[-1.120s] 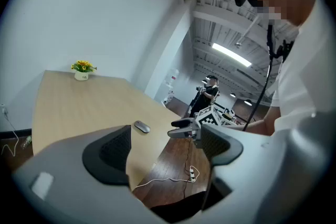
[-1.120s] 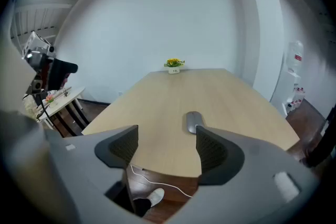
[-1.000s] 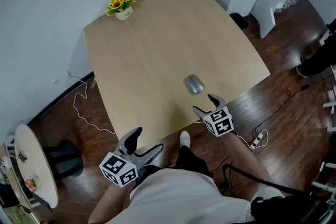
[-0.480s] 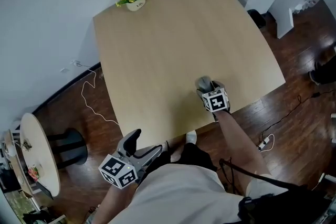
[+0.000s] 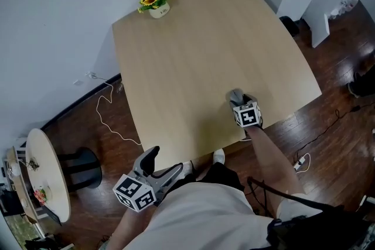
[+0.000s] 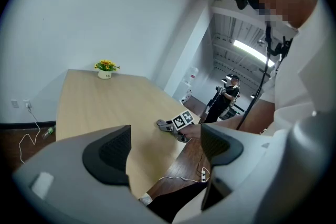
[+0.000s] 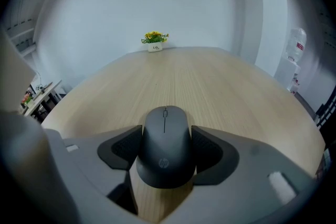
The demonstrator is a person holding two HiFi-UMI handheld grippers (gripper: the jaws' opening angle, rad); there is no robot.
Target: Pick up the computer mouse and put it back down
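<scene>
Dark grey computer mouse lies on the pale wooden table near its 5 o'clock edge. The right gripper is closing, pads pressed to both its sides. The left gripper, off the table at 7 o'clock, gapes empty. A small pot of yellow flowers stands at 11 o'clock.

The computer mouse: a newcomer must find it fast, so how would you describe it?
On the light wooden table, look near the edge closest to the person. The dark grey computer mouse sits there, gripped by the right gripper; the only other thing on the table is a pot of yellow flowers.
</scene>
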